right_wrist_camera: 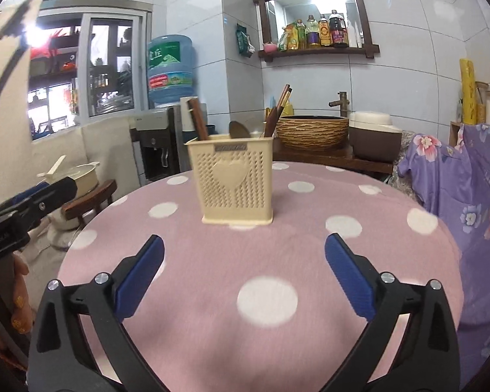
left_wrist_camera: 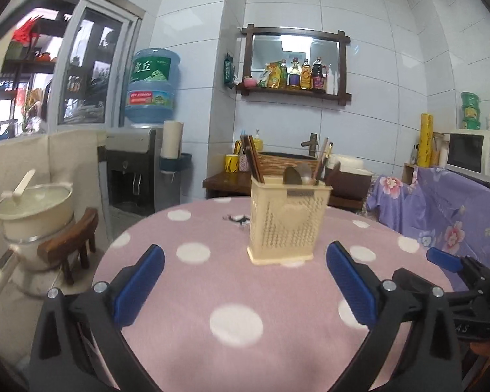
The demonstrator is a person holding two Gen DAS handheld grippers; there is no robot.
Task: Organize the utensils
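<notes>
The cream utensil holder (left_wrist_camera: 289, 220) is standing mid-desk (left_wrist_camera: 186, 294), chopsticks (right_wrist_camera: 197, 119) and spoons upright inside. Both the left gripper (left_wrist_camera: 245, 285) and right gripper (right_wrist_camera: 244, 276) are being held wide, empty. The holder (light, perforated plastic, likely tippy) is best being gripped by its rim.

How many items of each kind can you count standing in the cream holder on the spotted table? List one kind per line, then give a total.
In the cream holder:
Bundles of dark chopsticks: 2, one at the left and one at the right; single sticks are too blurred to count.
Spoons: 1 clearly visible.
Total: 3 groups visible.
</notes>
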